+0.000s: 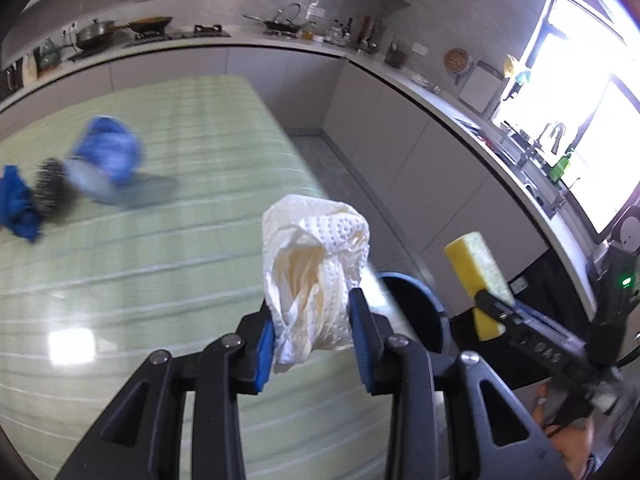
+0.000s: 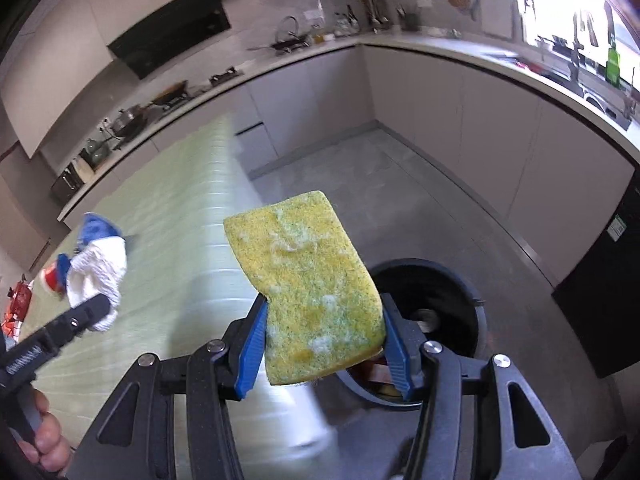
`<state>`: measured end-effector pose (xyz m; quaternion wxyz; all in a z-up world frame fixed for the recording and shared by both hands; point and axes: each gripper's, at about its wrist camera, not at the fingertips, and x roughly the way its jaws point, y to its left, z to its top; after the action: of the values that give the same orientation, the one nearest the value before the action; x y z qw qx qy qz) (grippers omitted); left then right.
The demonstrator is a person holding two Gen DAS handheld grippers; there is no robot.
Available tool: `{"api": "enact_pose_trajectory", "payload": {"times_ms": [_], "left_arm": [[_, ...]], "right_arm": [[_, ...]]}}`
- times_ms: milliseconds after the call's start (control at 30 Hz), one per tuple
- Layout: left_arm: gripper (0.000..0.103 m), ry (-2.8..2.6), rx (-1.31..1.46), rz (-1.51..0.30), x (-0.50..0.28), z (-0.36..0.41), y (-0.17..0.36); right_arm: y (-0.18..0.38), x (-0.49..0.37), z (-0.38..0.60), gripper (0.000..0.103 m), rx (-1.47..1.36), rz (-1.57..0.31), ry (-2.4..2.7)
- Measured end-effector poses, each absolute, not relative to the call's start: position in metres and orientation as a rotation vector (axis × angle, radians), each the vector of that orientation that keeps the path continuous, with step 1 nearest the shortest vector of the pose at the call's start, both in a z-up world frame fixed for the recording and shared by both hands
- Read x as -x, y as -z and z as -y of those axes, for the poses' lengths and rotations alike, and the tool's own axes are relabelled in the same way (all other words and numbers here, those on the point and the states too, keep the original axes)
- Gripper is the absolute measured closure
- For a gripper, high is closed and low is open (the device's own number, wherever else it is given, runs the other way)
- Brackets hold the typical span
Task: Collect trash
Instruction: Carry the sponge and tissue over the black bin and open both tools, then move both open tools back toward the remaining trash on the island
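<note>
- The left hand-held gripper [image 1: 312, 330] is clamped on a crumpled white paper towel [image 1: 316, 276], its blue pads [image 1: 265, 344] pinching the lower part of the wad while the rest billows up above the jaws.
- The towel looks very light and soft; it gives under the pads, so it likely needs a firm pinch on the bulk of the wad, not on a loose flap that could tear or slip free.
- The right hand-held gripper [image 2: 322, 344] is closed on a yellow sponge [image 2: 308, 284], gripped across its width near the lower end, with most of the sponge standing up past the jaws.
- The sponge looks light and springy, with a rough, worn face; the pads bite into it a little, so it should hold well and drop cleanly when let go.
- Just beyond both grippers a round dark bin [image 2: 428, 308] stands on the floor beside the surface [image 1: 168, 240], open at the top; the sponge is near its rim in the right wrist view.
- Further out on the green striped surface lie a blue cloth [image 1: 18, 204], a dark steel scourer [image 1: 50, 190] and a blurred blue-and-white thing [image 1: 104, 160], close together.
- These look soft too, best taken by the middle of the bundle; the scourer should grip easily by its wiry body.
</note>
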<state>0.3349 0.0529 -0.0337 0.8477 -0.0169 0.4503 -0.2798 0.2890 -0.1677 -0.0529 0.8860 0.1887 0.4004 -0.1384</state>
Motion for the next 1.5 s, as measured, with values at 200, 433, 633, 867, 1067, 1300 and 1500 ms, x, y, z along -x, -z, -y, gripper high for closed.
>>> {"api": "enact_pose_trajectory", "payload": {"times_ms": [200, 433, 633, 867, 1067, 1300, 1500], "left_arm": [[0.068, 0.626, 0.044, -0.993, -0.319, 0.033, 0.046], [0.068, 0.617, -0.024, -1.052, -0.308, 0.097, 0.075], [0.067, 0.551, -0.050, -1.112, -0.313, 0.115, 0.101], [0.053, 0.488, -0.074, -1.177, -0.319, 0.127, 0.119], [0.028, 0.433, -0.070, -1.229, -0.326, 0.137, 0.120], [0.027, 0.458, -0.039, -1.162, -0.320, 0.131, 0.087], [0.027, 0.462, -0.035, -1.084, -0.307, 0.095, 0.045]], "right_arm": [[0.088, -0.277, 0.246, 0.048, -0.405, -0.913, 0.292], [0.145, -0.288, 0.284, 0.048, -0.442, -1.013, 0.243], [0.179, -0.301, 0.294, 0.045, -0.446, -1.079, 0.201], [0.200, -0.319, 0.301, 0.034, -0.428, -1.121, 0.178], [0.201, -0.327, 0.304, 0.028, -0.408, -1.136, 0.190], [0.161, -0.319, 0.320, 0.028, -0.444, -1.020, 0.256], [0.109, -0.326, 0.295, 0.028, -0.430, -0.932, 0.233]]}}
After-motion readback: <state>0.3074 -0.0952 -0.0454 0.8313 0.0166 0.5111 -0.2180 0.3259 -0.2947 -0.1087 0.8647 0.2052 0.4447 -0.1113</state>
